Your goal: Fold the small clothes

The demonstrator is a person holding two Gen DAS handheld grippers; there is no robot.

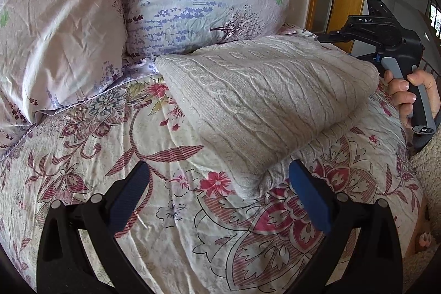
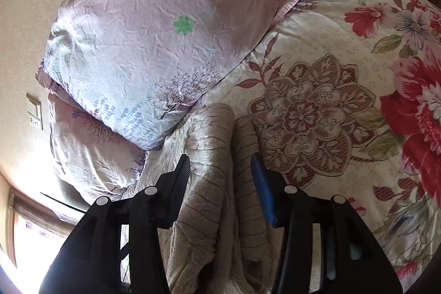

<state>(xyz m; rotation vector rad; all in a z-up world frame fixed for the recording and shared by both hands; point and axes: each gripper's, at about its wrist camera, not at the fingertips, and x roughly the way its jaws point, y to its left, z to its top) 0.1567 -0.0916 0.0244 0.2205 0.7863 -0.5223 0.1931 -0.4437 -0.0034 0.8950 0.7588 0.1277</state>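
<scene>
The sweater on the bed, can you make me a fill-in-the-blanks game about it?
1. The folded sweater lies on a bedspread printed with ____.
2. Behind the sweater lean two ____.
3. The left gripper is ____, holding nothing.
4. The pads on the right gripper are colored ____.

Missing words: flowers; pillows; open; blue

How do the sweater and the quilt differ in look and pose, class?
The sweater is plain beige cable knit; the quilt is smooth cotton printed with red flowers. The sweater is folded into a thick bundle; the quilt lies spread flat beneath it. Both are fabric on the bed.
</scene>
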